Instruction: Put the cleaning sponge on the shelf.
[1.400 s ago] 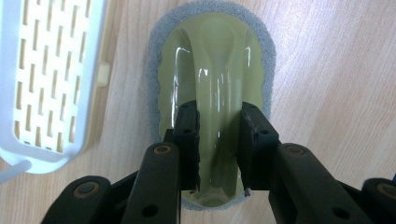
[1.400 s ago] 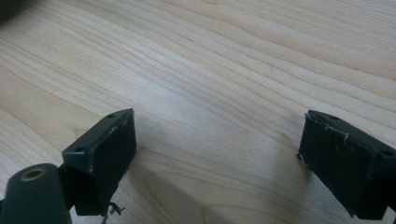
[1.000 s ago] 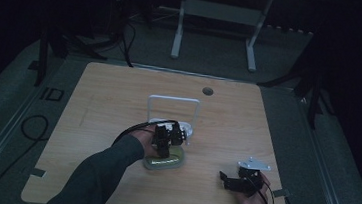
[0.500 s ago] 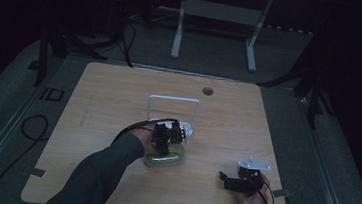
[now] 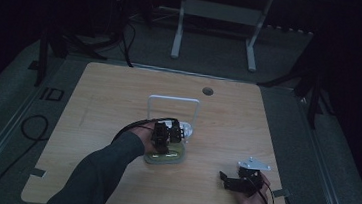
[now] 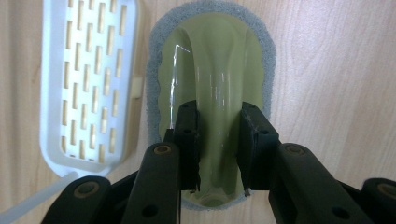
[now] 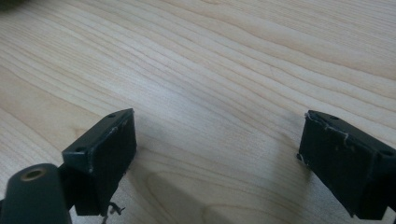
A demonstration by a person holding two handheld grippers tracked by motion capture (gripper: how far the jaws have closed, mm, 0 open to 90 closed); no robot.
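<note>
While the wooden table (image 5: 119, 101) spreads wide under the fixed camera, your two hands work near its front edge. A white wire-frame rack (image 5: 174, 101) stands upright at the table's middle, and a small round hole (image 5: 208, 91) sits in the board behind it. Your left arm reaches in to just in front of the rack, where your left gripper (image 6: 219, 149) points down at a pale green scrubber (image 6: 210, 70) with a grey sponge rim, lying flat on the wood. Its jaws are closed most of the way onto the scrubber's raised green handle, one pad touching each side. Just beside the scrubber lies a white slotted tray (image 6: 84, 74). Well apart, at the front right corner, your right gripper (image 7: 215, 154) rests low over bare wood with its jaws spread wide, gripping nothing.
</note>
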